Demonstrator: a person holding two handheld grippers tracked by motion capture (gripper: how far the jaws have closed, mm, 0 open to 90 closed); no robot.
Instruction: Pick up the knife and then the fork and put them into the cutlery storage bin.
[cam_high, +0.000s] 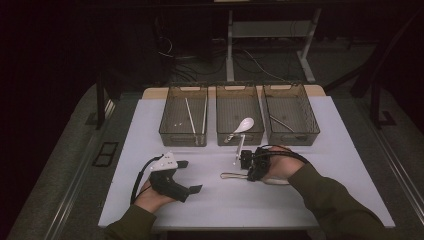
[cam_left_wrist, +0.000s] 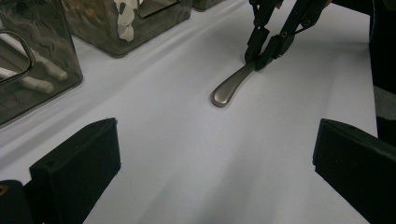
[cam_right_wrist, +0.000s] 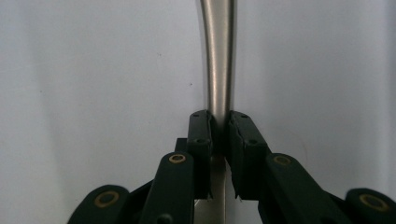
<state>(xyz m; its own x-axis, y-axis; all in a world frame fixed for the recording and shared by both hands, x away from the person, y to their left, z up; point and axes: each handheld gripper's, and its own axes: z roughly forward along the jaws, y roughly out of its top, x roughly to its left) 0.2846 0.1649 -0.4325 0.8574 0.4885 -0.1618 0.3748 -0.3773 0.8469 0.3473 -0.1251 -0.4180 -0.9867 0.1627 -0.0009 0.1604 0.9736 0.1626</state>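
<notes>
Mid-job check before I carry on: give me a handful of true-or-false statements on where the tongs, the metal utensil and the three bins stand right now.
1. The right tongs are closed on the metal utensil handle. True.
2. The left tongs hold a chopstick. False: their jaws stand wide apart over bare table.
3. The white spoon lies in the middle bin. True.
4. The metal utensil already lies in the right bin. False: it lies on the table in front of the bins.
5. The left bin holds long pale sticks. True.
</notes>
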